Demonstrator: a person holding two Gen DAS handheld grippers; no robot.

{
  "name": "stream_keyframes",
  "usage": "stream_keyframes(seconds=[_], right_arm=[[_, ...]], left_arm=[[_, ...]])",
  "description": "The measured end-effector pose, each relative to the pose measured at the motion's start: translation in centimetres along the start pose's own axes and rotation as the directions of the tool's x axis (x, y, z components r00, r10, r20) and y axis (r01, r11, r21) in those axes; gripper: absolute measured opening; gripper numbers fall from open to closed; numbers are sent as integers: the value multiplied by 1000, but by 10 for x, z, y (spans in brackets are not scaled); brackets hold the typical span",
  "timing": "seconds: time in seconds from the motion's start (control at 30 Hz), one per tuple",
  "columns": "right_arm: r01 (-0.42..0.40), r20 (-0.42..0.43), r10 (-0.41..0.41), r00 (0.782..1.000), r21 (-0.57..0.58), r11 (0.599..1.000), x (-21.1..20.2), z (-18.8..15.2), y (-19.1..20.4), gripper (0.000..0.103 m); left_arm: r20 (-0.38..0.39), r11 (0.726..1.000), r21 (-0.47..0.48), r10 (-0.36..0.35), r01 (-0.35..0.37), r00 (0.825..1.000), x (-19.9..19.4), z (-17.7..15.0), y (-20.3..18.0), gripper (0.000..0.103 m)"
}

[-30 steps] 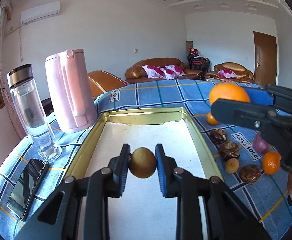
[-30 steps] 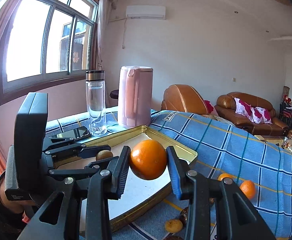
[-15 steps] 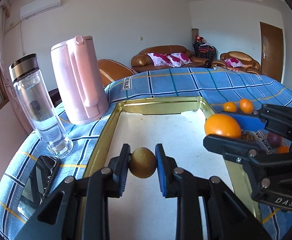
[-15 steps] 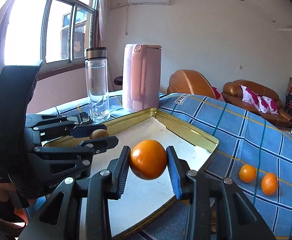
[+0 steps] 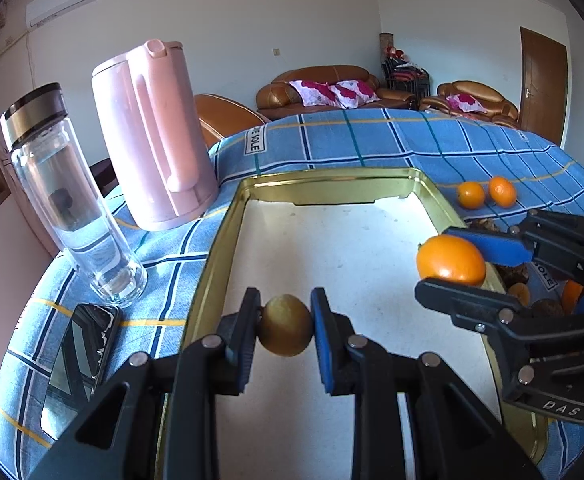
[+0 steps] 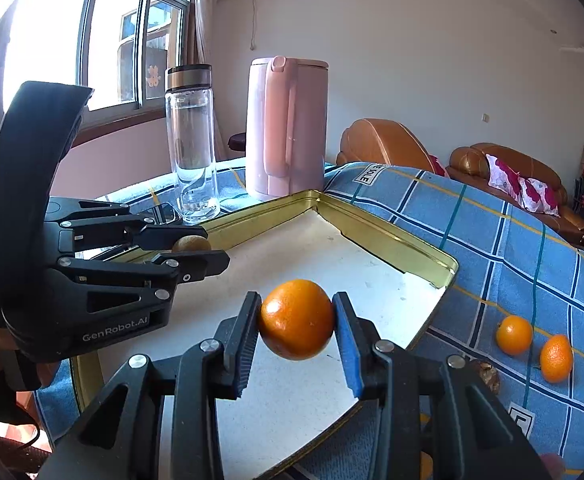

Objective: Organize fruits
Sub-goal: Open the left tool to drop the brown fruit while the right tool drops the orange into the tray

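Both grippers have come in over the gold-rimmed rectangular metal tray (image 5: pixel 228 216) since a second ago; the right one was off past its edge then. Round orange (image 6: pixel 296 325) pinched between the right gripper (image 6: pixel 296 326) pads, hanging above the tray's white floor. Small brown-green oval fruit (image 5: pixel 286 325) clamped in the left gripper (image 5: pixel 286 326) (also clear of the floor). Two small tangerines (image 6: pixel 514 335) lie on the blue checked cloth (image 5: pixel 371 140) beside the tray. Pink plastic kettle (image 5: pixel 152 132) and clear glass bottle (image 5: pixel 64 196) stand beyond.
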State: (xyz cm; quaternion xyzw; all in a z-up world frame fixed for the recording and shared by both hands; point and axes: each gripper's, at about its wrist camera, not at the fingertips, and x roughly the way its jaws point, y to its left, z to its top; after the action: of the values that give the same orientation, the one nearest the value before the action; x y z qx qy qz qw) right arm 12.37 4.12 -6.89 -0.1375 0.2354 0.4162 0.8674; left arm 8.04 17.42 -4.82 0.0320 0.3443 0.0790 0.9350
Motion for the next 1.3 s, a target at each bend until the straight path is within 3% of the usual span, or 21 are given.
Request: stream_keyframes(seconds=[0.6, 0.77, 0.83, 0.9, 0.93, 1.13, 1.3], right_arm=[[36, -120, -39, 992, -25, 999, 26, 2, 5, 39], [47, -118, -52, 992, -43, 998, 25, 1, 8, 39], [51, -117, -56, 992, -46, 998, 25, 1, 9, 42], [72, -109, -76, 991, -45, 996, 23, 1, 8, 60], [78, -96, -82, 992, -44, 996, 20, 1, 8, 62], [133, -6, -133, 991, 9, 991, -13, -5, -2, 63], [212, 56, -217, 975, 81, 974, -72, -25, -30, 63]], left_arm=[[-44, 1000, 17, -16, 17, 999, 7, 1, 1, 27], [-39, 1000, 10, -7, 8, 999, 7, 1, 2, 28], [-37, 1000, 4, -4, 5, 999, 7, 2, 2, 37], [-26, 1000, 2, -2, 2, 1000, 5, 2, 2, 45], [-19, 1000, -3, -4, 4, 1000, 3, 1, 2, 52], [89, 998, -61, -19, 25, 996, -25, -4, 2, 78], [199, 997, -81, 2, 15, 980, -57, -10, -11, 88]])
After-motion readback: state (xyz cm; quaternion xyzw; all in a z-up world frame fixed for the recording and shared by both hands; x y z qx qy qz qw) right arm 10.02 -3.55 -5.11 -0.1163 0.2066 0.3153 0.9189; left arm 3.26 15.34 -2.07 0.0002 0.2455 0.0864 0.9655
